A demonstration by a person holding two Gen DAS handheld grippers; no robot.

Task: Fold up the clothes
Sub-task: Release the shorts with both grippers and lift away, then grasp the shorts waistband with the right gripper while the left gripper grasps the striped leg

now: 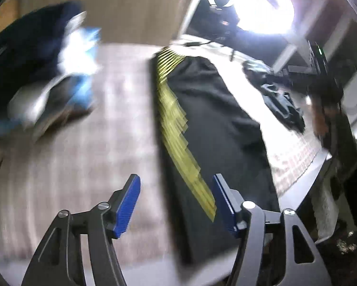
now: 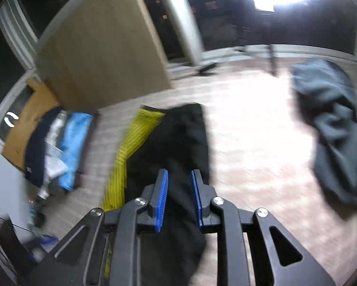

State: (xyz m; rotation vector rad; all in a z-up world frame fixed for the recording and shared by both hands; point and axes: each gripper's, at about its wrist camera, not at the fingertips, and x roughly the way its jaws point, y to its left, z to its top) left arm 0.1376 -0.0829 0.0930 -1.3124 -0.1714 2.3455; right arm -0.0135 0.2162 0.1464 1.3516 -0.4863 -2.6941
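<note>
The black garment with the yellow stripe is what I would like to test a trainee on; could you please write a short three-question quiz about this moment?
1. True or false: the black garment with the yellow pleated stripe lies spread on the pale patterned surface.
2. Which claw has its blue pads wider apart: (A) the left claw or (B) the right claw?
3. Fill in: in the right wrist view, the crumpled grey garment lies to the ____ of the black one.

Key
1. True.
2. A; nothing sits between the left pads, which stand well apart, while the right pads show only a narrow gap.
3. Right.
</note>
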